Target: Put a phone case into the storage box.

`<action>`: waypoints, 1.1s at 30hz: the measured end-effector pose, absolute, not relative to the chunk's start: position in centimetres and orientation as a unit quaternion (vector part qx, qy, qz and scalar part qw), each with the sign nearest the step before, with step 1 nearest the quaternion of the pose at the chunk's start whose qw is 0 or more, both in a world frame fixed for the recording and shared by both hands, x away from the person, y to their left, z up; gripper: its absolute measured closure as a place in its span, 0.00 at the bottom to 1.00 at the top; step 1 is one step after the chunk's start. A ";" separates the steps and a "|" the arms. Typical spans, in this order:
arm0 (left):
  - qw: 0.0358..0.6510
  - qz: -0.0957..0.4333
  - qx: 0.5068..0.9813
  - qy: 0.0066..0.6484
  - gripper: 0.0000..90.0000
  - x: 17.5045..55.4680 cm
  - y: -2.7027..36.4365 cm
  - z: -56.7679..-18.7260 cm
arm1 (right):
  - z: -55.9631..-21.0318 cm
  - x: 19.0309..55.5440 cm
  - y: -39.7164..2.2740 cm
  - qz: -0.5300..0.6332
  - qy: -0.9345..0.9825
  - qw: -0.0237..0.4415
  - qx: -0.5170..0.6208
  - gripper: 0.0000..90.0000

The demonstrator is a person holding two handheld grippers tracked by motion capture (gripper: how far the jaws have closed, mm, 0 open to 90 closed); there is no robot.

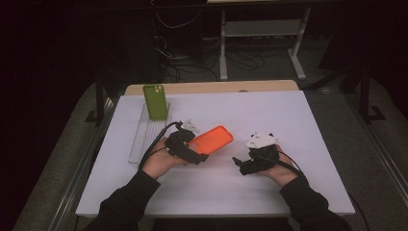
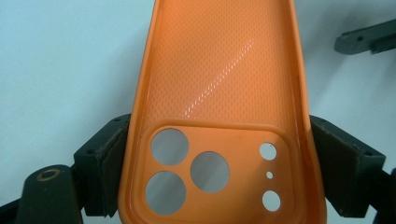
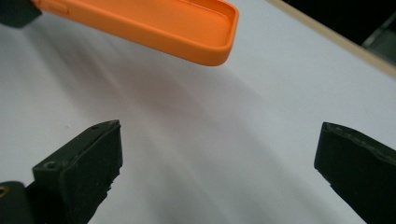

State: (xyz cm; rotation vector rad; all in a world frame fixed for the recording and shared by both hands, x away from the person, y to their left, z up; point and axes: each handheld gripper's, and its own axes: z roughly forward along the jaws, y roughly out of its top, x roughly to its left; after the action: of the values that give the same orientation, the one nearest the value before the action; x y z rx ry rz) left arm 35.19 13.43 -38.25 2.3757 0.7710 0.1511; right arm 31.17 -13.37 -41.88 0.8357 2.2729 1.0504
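The orange phone case [image 2: 219, 112] is gripped by the left claw [image 1: 188, 147]; the empty right claw [image 1: 244, 165], at three o'clock, is spread wide.

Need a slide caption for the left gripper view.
Left gripper clamps the orange phone case across its camera-cutout end, hollow side up.

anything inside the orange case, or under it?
The orange phone case is empty: bare textured lining, table visible through its camera holes. The left gripper clamps its camera end. Below it, the white table is bare with only a shadow; the clamped end's underside is hidden.
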 end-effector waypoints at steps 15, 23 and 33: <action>0.310 0.058 0.908 0.277 0.17 35.3 13.4 -38.2 | -41.9 29.8 -11.9 0.317 0.844 0.394 0.181 0.00; 0.323 0.055 0.898 0.295 0.17 35.0 13.0 -38.4 | -42.5 29.1 -11.0 0.274 0.840 0.453 0.120 0.00; 0.309 0.056 0.908 0.277 0.17 35.1 13.1 -38.4 | -42.8 28.7 -10.3 0.224 0.823 0.521 0.037 0.00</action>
State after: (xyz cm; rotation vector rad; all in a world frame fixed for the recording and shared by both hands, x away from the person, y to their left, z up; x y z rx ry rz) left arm 35.06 13.14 -38.35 2.4006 0.7313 0.1489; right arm 28.71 -10.26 -42.80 0.0877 1.9713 0.5375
